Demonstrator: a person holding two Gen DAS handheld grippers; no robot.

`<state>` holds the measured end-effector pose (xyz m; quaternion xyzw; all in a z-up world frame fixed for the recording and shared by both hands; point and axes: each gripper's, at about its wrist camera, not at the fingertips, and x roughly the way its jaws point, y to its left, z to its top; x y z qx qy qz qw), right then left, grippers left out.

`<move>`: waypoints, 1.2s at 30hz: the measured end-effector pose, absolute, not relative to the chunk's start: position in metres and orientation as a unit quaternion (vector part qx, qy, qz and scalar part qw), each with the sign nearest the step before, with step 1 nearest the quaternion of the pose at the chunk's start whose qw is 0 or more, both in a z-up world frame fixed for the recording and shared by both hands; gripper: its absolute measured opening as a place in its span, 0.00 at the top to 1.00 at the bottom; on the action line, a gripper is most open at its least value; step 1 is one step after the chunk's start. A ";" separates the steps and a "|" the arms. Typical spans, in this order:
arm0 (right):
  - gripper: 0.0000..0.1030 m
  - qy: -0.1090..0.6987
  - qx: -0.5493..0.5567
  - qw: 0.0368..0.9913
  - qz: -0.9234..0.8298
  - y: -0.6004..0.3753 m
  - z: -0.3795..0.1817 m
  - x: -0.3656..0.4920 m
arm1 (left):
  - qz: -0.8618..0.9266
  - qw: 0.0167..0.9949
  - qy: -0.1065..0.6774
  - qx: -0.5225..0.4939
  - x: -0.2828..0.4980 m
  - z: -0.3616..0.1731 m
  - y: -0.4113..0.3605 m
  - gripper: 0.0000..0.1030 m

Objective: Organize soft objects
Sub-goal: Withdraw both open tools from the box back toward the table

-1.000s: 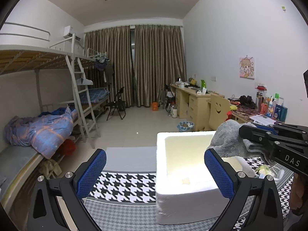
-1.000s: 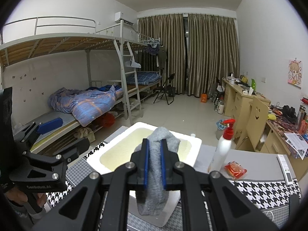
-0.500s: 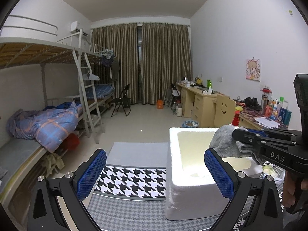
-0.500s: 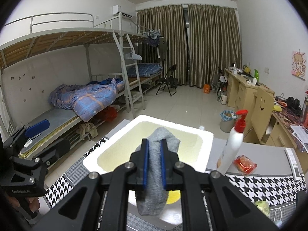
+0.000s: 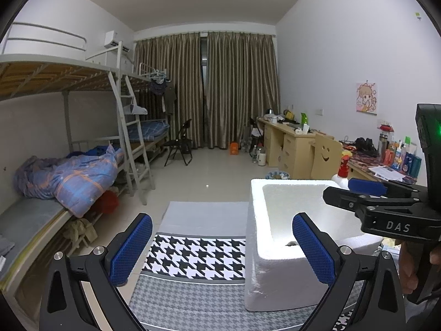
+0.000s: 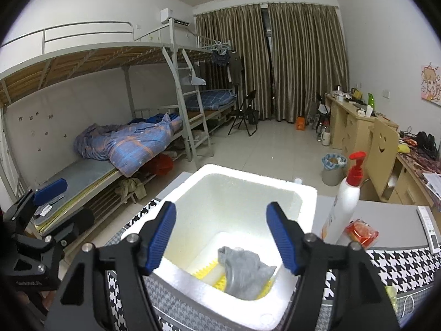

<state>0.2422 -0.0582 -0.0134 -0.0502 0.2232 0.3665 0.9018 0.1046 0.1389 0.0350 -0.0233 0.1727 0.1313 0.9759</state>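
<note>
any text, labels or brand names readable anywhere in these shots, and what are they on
"DAS": white letters on the black body of the right gripper, seen in the left wrist view.
Small white print on the left gripper, seen in the right wrist view: too blurred to read.
Label on the pump bottle: too blurred to read.
Bottles and papers on the desk: too small to read.

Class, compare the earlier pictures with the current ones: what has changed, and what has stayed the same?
The right hand-held gripper opened and let go of the grey cloth, which dropped into the white foam box. The left hand-held gripper stayed open and empty; the pump bottle stayed beside the box.
</note>
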 end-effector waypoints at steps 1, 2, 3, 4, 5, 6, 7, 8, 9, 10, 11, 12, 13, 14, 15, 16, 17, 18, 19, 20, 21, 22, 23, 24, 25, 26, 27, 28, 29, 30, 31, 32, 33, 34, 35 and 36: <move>0.30 0.222 -0.050 0.902 0.366 -0.060 -0.013 0.241 | 0.131 0.976 0.173 -0.023 0.104 0.035 0.139 0.01; 0.30 0.219 -0.052 0.903 0.365 -0.061 -0.012 0.239 | 0.130 0.976 0.172 -0.022 0.104 0.035 0.138 0.01; 0.30 0.216 -0.054 0.904 0.364 -0.062 -0.011 0.237 | 0.129 0.976 0.172 -0.022 0.104 0.036 0.138 0.01; 0.30 0.214 -0.057 0.905 0.362 -0.063 -0.011 0.236 | 0.127 0.977 0.171 -0.021 0.102 0.036 0.137 0.01; 0.30 0.213 -0.059 0.906 0.360 -0.065 -0.011 0.235 | 0.126 0.977 0.170 -0.020 0.101 0.037 0.136 0.01; 0.30 0.212 -0.059 0.907 0.360 -0.067 -0.011 0.233 | 0.125 0.977 0.169 -0.019 0.101 0.038 0.135 0.01; 0.30 0.212 -0.059 0.907 0.359 -0.069 -0.011 0.233 | 0.125 0.978 0.168 -0.019 0.100 0.038 0.134 0.01; 0.29 0.213 -0.058 0.907 0.359 -0.071 -0.011 0.232 | 0.124 0.978 0.166 -0.020 0.099 0.039 0.134 0.01; 0.26 0.214 -0.057 0.907 0.359 -0.073 -0.012 0.230 | 0.123 0.978 0.166 -0.019 0.099 0.039 0.132 0.01; 0.24 0.214 -0.057 0.907 0.359 -0.075 -0.012 0.229 | 0.122 0.978 0.166 -0.017 0.098 0.040 0.130 0.01; 0.21 0.211 -0.056 0.908 0.357 -0.077 -0.012 0.228 | 0.122 0.978 0.166 -0.016 0.098 0.040 0.129 0.01; 0.18 0.208 -0.054 0.910 0.354 -0.079 -0.012 0.227 | 0.121 0.978 0.167 -0.014 0.099 0.040 0.127 0.01; 0.15 0.205 -0.052 0.913 0.350 -0.081 -0.011 0.227 | 0.121 0.978 0.168 -0.013 0.099 0.040 0.125 0.01; 0.13 0.203 -0.050 0.916 0.344 -0.085 -0.010 0.226 | 0.121 0.978 0.168 -0.012 0.099 0.041 0.123 0.01; 0.09 0.202 -0.047 0.918 0.338 -0.088 -0.009 0.226 | 0.120 0.978 0.168 -0.012 0.098 0.041 0.122 0.01; 0.07 0.201 -0.044 0.919 0.335 -0.091 -0.009 0.225 | 0.120 0.979 0.167 -0.011 0.096 0.041 0.122 0.01; 0.06 0.199 -0.039 0.920 0.335 -0.095 -0.008 0.225 | 0.119 0.979 0.166 -0.011 0.095 0.042 0.120 0.01; 0.06 0.198 -0.035 0.921 0.335 -0.099 -0.007 0.224 | 0.118 0.979 0.164 -0.010 0.095 0.043 0.119 0.01; 0.06 0.197 -0.034 0.921 0.336 -0.101 -0.007 0.223 | 0.117 0.980 0.163 -0.010 0.094 0.045 0.118 0.01; 0.06 0.197 -0.034 0.920 0.336 -0.103 -0.006 0.223 | 0.117 0.980 0.162 -0.010 0.093 0.046 0.116 0.01; 0.06 0.196 -0.035 0.920 0.337 -0.105 -0.005 0.221 | 0.116 0.980 0.161 -0.008 0.093 0.047 0.115 0.01; 0.06 0.194 -0.035 0.920 0.337 -0.107 -0.005 0.221 | 0.115 0.980 0.161 -0.006 0.093 0.047 0.112 0.01; 0.06 0.192 -0.034 0.921 0.338 -0.109 -0.004 0.219 | 0.116 0.980 0.161 -0.003 0.093 0.047 0.111 0.01; 0.06 0.191 -0.033 0.921 0.338 -0.110 -0.004 0.218 | 0.116 0.980 0.162 -0.002 0.093 0.047 0.109 0.01; 0.06 0.190 -0.034 0.921 0.339 -0.112 -0.002 0.218 | 0.116 0.980 0.162 -0.003 0.094 0.047 0.108 0.01; 0.06 0.188 -0.036 0.921 0.340 -0.114 -0.002 0.216 | 0.114 0.980 0.163 -0.003 0.094 0.047 0.106 0.01; 0.06 0.185 -0.038 0.922 0.339 -0.116 -0.003 0.214 | 0.113 0.980 0.163 -0.002 0.094 0.047 0.105 0.01; 0.06 0.183 -0.040 0.923 0.337 -0.118 -0.003 0.213 | 0.114 0.980 0.162 -0.001 0.093 0.048 0.103 0.01; 0.06 0.181 -0.042 0.924 0.335 -0.119 -0.002 0.211 | 0.112 0.981 0.161 -0.001 0.092 0.047 0.102 0.01; 0.06 0.180 -0.042 0.924 0.334 -0.120 -0.002 0.210 | 0.110 0.981 0.161 0.000 0.091 0.048 0.100 0.01; 0.06 0.179 -0.042 0.925 0.334 -0.122 -0.002 0.208 | 0.108 0.981 0.160 0.001 0.091 0.048 0.099 0.01; 0.06 0.178 -0.040 0.925 0.333 -0.124 -0.002 0.207 | 0.107 0.981 0.159 0.004 0.090 0.049 0.097 0.01; 0.06 0.178 -0.039 0.925 0.333 -0.126 -0.002 0.206 | 0.105 0.982 0.159 0.005 0.089 0.049 0.095 0.01; 0.06 0.177 -0.039 0.926 0.332 -0.128 -0.002 0.206 | 0.104 0.982 0.159 0.006 0.089 0.049 0.094 0.01; 0.06 0.176 -0.039 0.926 0.331 -0.130 -0.003 0.206 | 0.103 0.982 0.160 0.007 0.089 0.049 0.092 0.01; 0.06 0.175 -0.040 0.927 0.330 -0.132 -0.003 0.205 | 0.102 0.982 0.160 0.007 0.088 0.049 0.090 0.01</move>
